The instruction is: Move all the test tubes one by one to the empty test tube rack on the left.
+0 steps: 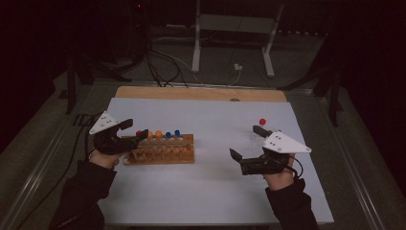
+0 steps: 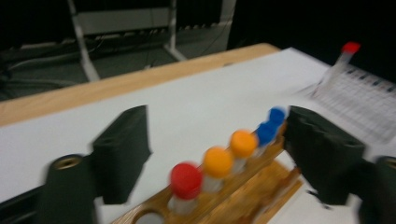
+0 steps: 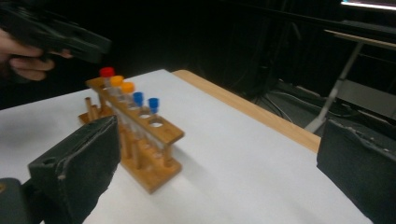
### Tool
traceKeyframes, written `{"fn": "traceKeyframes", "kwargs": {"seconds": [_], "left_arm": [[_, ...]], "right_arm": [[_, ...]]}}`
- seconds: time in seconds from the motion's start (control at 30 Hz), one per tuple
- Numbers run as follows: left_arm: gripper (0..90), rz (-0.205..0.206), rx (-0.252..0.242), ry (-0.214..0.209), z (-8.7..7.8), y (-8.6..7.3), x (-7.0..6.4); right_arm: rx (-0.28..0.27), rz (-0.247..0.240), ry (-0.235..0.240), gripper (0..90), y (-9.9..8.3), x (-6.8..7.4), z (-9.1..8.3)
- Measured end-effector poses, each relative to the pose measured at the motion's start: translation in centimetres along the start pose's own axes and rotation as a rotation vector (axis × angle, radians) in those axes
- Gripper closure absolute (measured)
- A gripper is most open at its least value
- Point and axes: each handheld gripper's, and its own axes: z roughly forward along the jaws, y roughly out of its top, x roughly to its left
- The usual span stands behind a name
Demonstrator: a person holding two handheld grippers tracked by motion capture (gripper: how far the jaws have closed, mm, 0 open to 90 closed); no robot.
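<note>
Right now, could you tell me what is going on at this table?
A person holds a tool in each hand over a white table. The left tool, open, hovers at the red-capped end of a wooden rack of capped tubes. The right tool, also open, holds nothing. A separate red-capped tube stands behind it.

White flat table top sits on a light wooden board, whose bare strip shows along the far edge. A white sheet printed with a grid lies on the table's right part. Grey floor lies all round. Behind the table stands a white metal two-legged stand, with black cables bundled to its left and a small white plug between its legs. The background is dark.
</note>
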Motion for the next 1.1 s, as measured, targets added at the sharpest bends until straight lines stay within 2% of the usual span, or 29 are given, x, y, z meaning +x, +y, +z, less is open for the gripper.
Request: {"fn": "traceKeyframes", "kwargs": {"seconds": [0.1, 0.23, 0.3, 0.43, 0.5, 0.57, 0.63, 0.67, 0.77, 0.83, 0.97, 1.0, 1.1], "left_arm": [[9.8, 0.004, -0.039, -0.046, -0.6, 0.7, -0.6], [3.6, 0.016, -0.069, -0.067, -1.0, 1.4, -1.5], [2.5, 0.034, -0.073, -0.063, -1.2, 1.7, -1.9], [1.9, 0.043, -0.084, -0.082, -1.4, 2.0, -2.5], [1.3, 0.053, -0.084, -0.082, -1.4, 2.1, -2.7], [1.3, 0.061, -0.082, -0.085, -1.4, 2.1, -2.9], [1.3, 0.068, -0.081, -0.096, -1.4, 2.2, -3.0], [0.9, 0.070, -0.078, -0.094, -1.3, 2.2, -3.1], [0.7, 0.069, -0.078, -0.094, -1.2, 2.1, -3.2], [0.7, 0.070, -0.077, -0.102, -1.2, 2.1, -3.2], [0.7, 0.080, -0.078, -0.097, -1.2, 2.1, -3.3], [0.7, 0.080, -0.078, -0.102, -1.2, 2.1, -3.2], [0.7, 0.080, -0.081, -0.102, -1.2, 2.2, -3.3]], "right_arm": [[-0.003, 0.033, -0.035, 0.0, -0.1, -1.7, -0.6], [0.019, 0.068, -0.079, 0.0, -0.6, -3.8, -1.0], [0.032, 0.085, -0.091, 0.0, -1.0, -4.8, -1.1], [0.063, 0.108, -0.119, 0.0, -1.9, -6.5, -1.1], [0.078, 0.126, -0.150, 0.0, -2.5, -7.3, -1.1], [0.102, 0.147, -0.160, 0.0, -3.1, -8.2, -1.1], [0.124, 0.164, -0.196, 0.0, -3.8, -8.9, -1.0], [0.138, 0.183, -0.187, 0.0, -4.2, -9.3, -0.9], [0.171, 0.220, -0.208, 11.2, -5.4, -10.0, -0.3], [0.197, 0.245, -0.212, 13.1, -6.2, -10.5, 0.3], [0.262, 0.263, -0.211, 23.4, -7.3, -11.0, 1.7], [0.279, 0.262, -0.214, 29.0, -7.4, -11.1, 2.0], [0.315, 0.256, -0.225, 36.5, -7.6, -11.2, 2.9]]}}
